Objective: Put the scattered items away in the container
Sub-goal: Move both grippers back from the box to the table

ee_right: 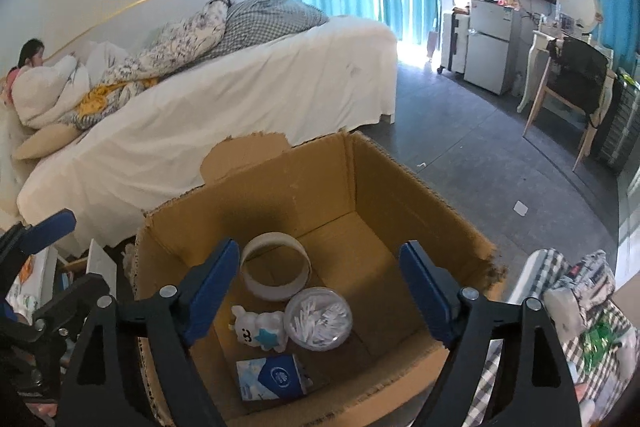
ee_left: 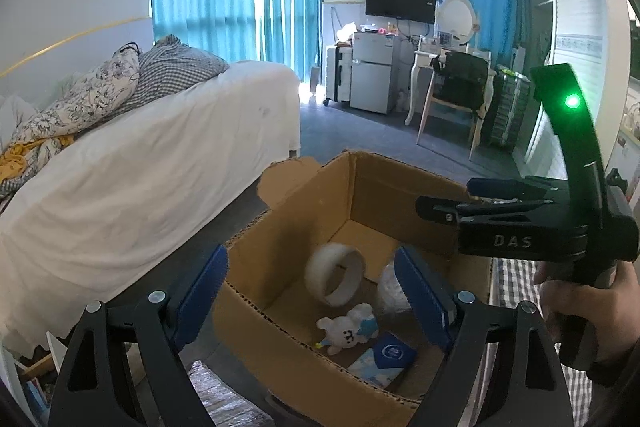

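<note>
Tools both released, nothing between blue pads: left tool [ee_left: 310, 297], right tool [ee_right: 316, 287], each above cardboard box [ee_right: 404, 167]. Inside box, below right tool: tissue pack [ee_right: 272, 379] nearest, then plush toy [ee_right: 258, 331] touching swab jar [ee_right: 318, 319], tape roll [ee_right: 276, 271] farthest. Bed [ee_right: 240, 107] beyond box.

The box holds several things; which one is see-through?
The round tub of white sticks; the tape roll, plush toy and tissue pack are all opaque.
</note>
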Demonstrator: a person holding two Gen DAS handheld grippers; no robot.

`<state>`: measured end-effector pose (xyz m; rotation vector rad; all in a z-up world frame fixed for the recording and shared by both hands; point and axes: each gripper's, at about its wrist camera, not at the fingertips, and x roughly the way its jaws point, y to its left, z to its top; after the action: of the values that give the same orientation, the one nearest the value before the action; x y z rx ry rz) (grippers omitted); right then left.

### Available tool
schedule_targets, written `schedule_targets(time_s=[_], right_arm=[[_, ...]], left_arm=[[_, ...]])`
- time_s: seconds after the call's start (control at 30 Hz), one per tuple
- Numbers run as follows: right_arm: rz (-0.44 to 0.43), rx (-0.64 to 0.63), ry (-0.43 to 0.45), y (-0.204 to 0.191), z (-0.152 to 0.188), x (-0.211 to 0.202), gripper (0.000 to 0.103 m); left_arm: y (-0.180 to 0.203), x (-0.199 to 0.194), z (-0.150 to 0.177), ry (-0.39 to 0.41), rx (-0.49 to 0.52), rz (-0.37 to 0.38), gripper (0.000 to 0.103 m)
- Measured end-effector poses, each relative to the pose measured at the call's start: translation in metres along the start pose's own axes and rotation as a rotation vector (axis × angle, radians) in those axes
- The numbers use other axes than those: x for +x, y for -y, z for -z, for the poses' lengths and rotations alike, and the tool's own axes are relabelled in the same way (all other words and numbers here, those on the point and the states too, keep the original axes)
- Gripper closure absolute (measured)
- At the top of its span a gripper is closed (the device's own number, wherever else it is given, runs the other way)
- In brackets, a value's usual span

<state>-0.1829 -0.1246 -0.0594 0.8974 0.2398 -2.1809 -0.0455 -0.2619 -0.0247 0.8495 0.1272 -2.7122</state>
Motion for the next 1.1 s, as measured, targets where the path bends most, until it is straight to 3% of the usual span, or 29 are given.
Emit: schedule_targets(time_s=[0.47,0.67,0.9,1.1], right_arm=[[0.143,0.107,0.105,0.065,0.028,-0.109,0.011],[0.273,0.15,0.135,0.104,0.054,-0.17,0.0],[0.444,0.212,0.139,0.145,0.084,-0.215,0.0],[0.52,0.266,0.152,0.171,0.109,-0.243,0.0]], left_arm=[[0.07,-0.021,-0.009,0.03,0.064,0.106,0.011],[0.122,-0.023,-0.007,0.028,0.106,0.183,0.01],[0.19,-0.025,0.001,0.019,0.18,0.264,0.003],[0.236,-0.03,0.007,0.032,0.229,0.305,0.0]])
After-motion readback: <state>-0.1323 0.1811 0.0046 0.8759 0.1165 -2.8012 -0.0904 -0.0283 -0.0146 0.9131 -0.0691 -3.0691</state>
